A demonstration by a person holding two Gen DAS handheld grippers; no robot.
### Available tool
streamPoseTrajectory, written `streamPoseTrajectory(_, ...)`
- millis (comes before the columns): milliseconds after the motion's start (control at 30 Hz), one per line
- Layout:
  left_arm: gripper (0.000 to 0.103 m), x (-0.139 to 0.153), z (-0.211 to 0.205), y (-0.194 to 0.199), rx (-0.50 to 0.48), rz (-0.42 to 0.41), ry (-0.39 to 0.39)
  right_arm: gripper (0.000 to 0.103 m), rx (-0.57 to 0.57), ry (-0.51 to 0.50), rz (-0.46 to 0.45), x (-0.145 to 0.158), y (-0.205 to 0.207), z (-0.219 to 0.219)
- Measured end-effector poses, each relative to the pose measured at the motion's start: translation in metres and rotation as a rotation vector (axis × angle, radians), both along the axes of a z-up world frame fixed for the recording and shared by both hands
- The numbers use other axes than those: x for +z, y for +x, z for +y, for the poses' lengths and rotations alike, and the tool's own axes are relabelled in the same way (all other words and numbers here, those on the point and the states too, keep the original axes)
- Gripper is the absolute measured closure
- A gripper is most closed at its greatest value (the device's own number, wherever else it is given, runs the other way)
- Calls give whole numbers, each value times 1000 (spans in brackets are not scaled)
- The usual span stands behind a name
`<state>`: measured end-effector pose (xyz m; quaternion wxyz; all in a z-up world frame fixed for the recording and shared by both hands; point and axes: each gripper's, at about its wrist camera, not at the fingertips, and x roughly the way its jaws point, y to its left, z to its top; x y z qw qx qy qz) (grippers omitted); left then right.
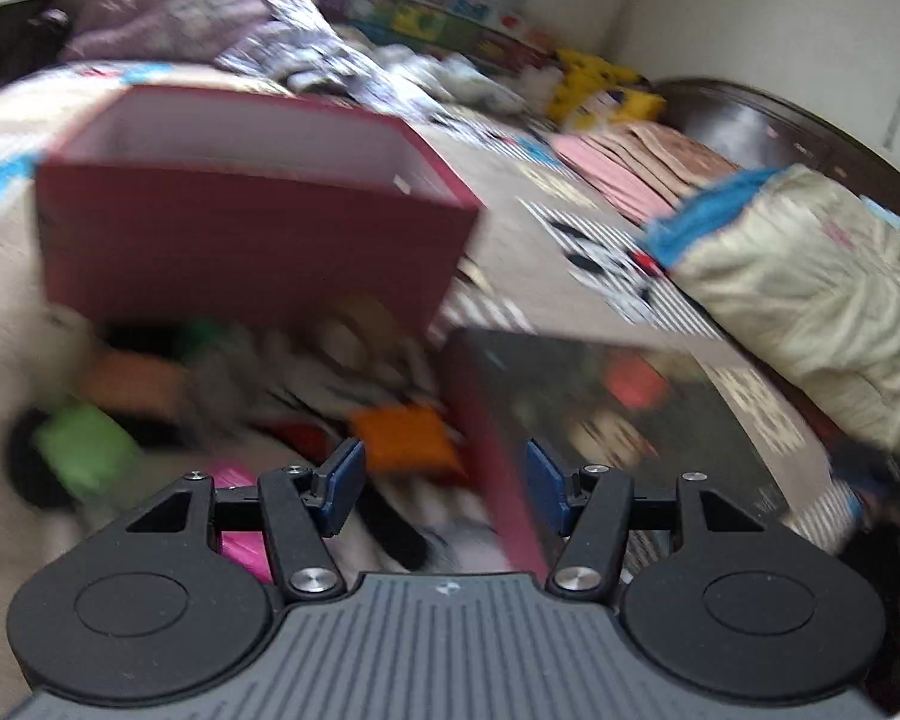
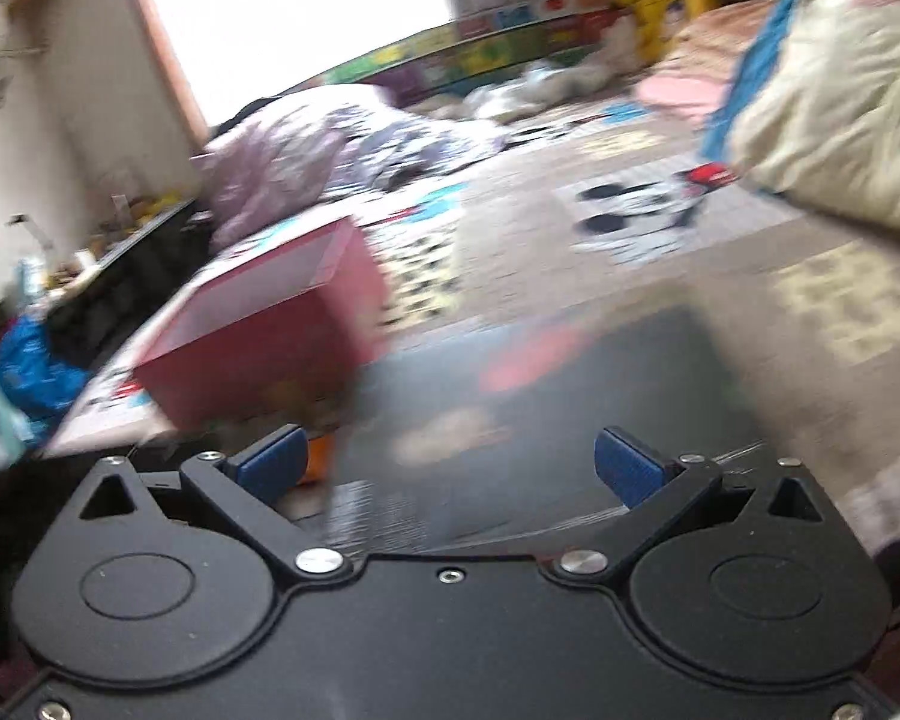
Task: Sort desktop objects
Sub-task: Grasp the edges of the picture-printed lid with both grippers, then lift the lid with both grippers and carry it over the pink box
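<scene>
An open red box (image 1: 240,240) stands on the bed ahead of my left gripper (image 1: 444,489), which is open. Below the box lies a blurred heap of small things, among them an orange piece (image 1: 402,438), a green piece (image 1: 84,450) and a pink piece (image 1: 240,534). A dark flat lid (image 1: 618,420) with a red side lies to the right, its red edge close to the right pad. In the right wrist view my right gripper (image 2: 450,468) stands wide open low over that dark lid (image 2: 570,396). The red box (image 2: 270,348) is to its left.
A folded cream quilt with blue trim (image 1: 810,300) (image 2: 840,90) lies at the right. Crumpled bedding (image 1: 180,6) is heaped behind the box. A dark headboard (image 1: 750,120) stands at the far right, and a blue bag (image 2: 24,372) sits beside the bed at the left.
</scene>
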<state>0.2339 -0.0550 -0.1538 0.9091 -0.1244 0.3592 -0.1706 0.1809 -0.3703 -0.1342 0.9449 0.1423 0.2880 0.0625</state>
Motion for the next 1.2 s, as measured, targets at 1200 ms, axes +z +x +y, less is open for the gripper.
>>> streamPoseTrajectory(1200,30,-16,-70,-17,-254,-13,9,0,99,-19,189,-49,26,-73)
